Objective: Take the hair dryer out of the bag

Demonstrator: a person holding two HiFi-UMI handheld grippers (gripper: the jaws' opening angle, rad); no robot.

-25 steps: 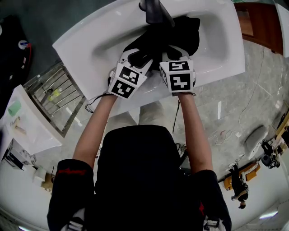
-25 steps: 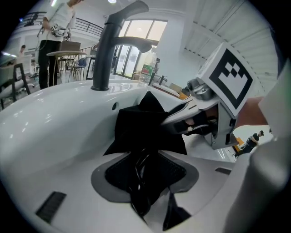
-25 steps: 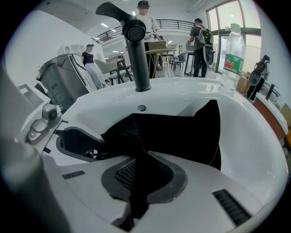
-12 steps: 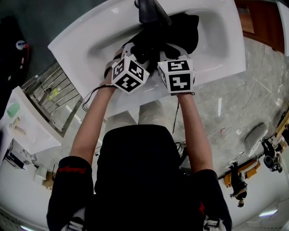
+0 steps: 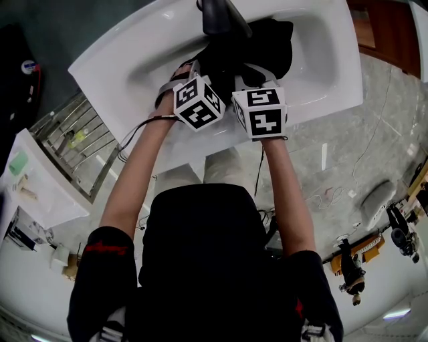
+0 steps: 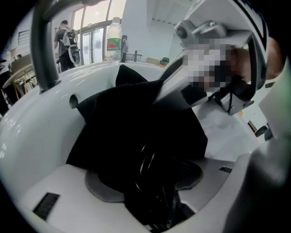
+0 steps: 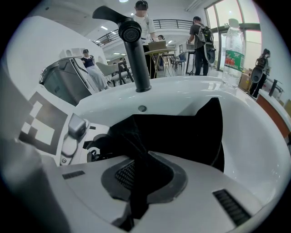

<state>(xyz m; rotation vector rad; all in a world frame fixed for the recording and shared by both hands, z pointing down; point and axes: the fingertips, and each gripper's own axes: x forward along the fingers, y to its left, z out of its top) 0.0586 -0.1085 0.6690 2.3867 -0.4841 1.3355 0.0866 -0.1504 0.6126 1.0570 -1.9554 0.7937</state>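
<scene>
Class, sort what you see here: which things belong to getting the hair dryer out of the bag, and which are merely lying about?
Job in hand: black bag; black cable among its folds; hair dryer (not in view).
Lying about: faucet; water bottle; metal rack; white basin under the bag.

A white sink (image 5: 134,60) carries everything. A black bag (image 5: 271,43) lies crumpled in its bowl. A dark faucet (image 5: 224,17) stands on the rim at the bag's 11 o'clock.
</scene>
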